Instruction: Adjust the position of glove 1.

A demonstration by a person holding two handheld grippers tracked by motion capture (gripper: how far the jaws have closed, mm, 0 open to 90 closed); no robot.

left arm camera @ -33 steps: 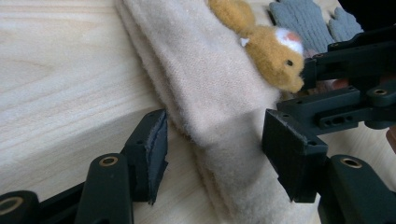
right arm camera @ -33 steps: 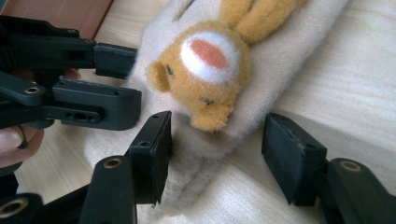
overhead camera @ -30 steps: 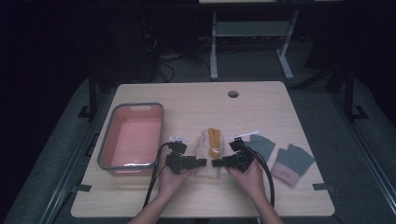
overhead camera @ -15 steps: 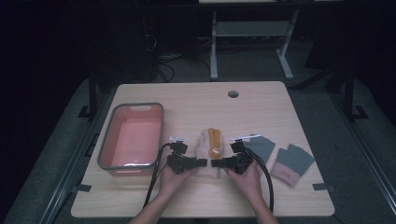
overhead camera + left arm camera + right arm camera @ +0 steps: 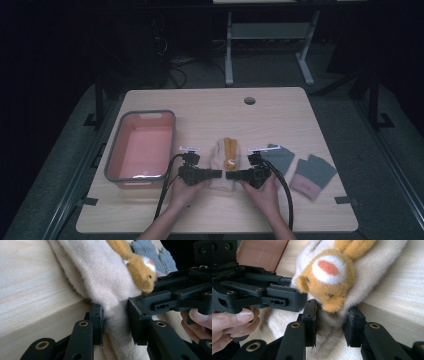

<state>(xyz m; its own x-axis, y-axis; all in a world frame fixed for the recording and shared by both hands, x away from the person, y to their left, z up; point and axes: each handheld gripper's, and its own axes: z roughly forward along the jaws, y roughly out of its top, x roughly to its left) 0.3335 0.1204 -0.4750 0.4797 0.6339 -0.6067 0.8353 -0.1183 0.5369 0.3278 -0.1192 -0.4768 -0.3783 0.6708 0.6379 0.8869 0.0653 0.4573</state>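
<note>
Both hand-held grippers' jaws just closed onto cream sock (image 5: 223,165), its near end hidden.

on the left of the light wooden table (image 5: 210,112) sits a pink tub (image 5: 140,146) with a grey rim, its long side running away from the near edge. over on the right, two fingerless gloves lie flat side by side: a plain grey glove (image 5: 278,157) and, just beside it toward the right edge, a grey glove with a pink cuff (image 5: 311,175), the cuff turned toward the near edge. a round cable hole (image 5: 249,100) shows near the far edge. beyond the table, in the dark, stands a pale metal frame (image 5: 267,37), with loose cables (image 5: 172,65) on the floor to its left.
</note>
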